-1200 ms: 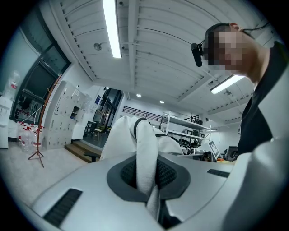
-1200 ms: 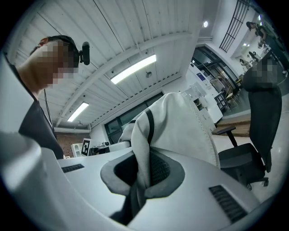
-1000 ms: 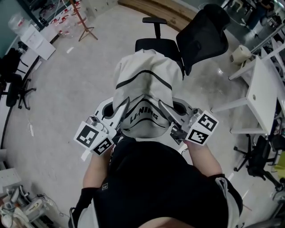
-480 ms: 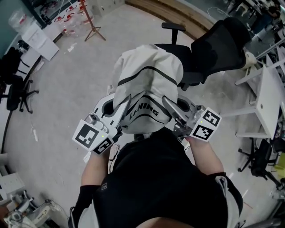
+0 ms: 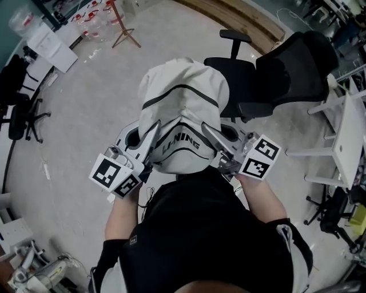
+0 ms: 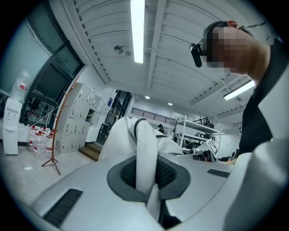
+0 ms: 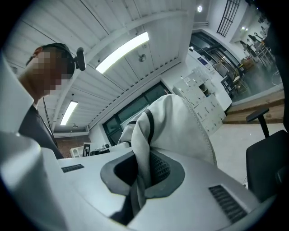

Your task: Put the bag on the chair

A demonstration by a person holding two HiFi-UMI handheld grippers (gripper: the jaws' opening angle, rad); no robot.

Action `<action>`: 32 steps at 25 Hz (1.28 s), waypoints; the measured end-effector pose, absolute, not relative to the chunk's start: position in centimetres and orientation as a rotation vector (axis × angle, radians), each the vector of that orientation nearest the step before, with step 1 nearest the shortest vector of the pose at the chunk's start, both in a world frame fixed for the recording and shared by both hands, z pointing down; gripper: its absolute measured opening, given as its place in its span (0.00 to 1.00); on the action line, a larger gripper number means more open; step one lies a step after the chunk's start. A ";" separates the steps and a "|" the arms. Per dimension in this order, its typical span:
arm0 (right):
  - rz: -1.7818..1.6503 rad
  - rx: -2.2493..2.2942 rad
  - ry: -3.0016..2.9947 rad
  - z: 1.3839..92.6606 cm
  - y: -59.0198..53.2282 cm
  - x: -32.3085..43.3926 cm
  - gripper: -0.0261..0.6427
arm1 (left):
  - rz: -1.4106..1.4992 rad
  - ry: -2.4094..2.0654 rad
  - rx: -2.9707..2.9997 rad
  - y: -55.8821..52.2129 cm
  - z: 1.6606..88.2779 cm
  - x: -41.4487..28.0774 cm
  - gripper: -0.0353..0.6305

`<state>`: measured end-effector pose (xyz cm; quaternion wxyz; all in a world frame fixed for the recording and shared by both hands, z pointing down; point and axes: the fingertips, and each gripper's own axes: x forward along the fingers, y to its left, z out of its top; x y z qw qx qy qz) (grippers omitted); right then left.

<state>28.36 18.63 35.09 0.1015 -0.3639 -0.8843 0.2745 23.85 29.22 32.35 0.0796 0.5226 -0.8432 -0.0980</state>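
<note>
You hold the white soft-fabric bag with black piping and black lettering (image 5: 183,109) up in front of your chest, off the floor, slung between the two grippers. Its cloth looks matte and puffed into a rounded dome, creased where the piping crosses it. Your left gripper (image 5: 153,133) has its jaws pressed tight on a flat white webbing strap (image 6: 146,155), which rises between the dark ribbed pads and folds over towards the bag's body. Your right gripper (image 5: 209,131) pinches a second white strap with a black edge (image 7: 142,144) in the same way. Both grippers have smooth pale grey shells, each with a black-and-white marker cube at the rear. The black office chair with a mesh back and padded seat (image 5: 269,74) stands just beyond the bag. From the head view the bag's far end overlaps the near edge of the seat, but you cannot tell whether it hangs above the seat or short of it. The bag's underside and the chair's base are hidden, and your black top (image 5: 200,234) covers the lower part of that view. The floor is pale, speckled and glossy (image 5: 86,103). A white table (image 5: 349,137) is cut off at the right, a red coat stand (image 5: 123,28) stands at the far left, and a low wooden step (image 5: 240,17) runs behind the chair.
</note>
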 end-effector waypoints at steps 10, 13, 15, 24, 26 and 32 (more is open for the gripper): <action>0.857 -1.077 -2.588 36.5 15.7 15.3 0.09 | -0.258 -2.513 1.536 26.3 33.1 10.6 0.08; 0.850 -1.079 -2.593 35.9 12.9 11.5 0.09 | -0.253 -2.520 1.537 23.3 32.4 6.7 0.08; 0.851 -1.085 -2.596 35.4 10.6 8.1 0.09 | -0.255 -2.516 1.540 21.1 31.9 3.3 0.08; 0.876 -1.006 -2.683 34.4 7.1 1.4 0.09 | -0.244 -2.445 1.639 17.7 31.3 -4.0 0.08; 0.879 -0.966 -2.699 34.9 6.5 1.1 0.09 | -0.236 -2.418 1.673 16.9 31.9 -4.8 0.08; 0.882 -0.757 -2.748 35.3 4.1 -4.4 0.09 | -0.308 -2.250 1.796 13.5 32.8 -11.8 0.08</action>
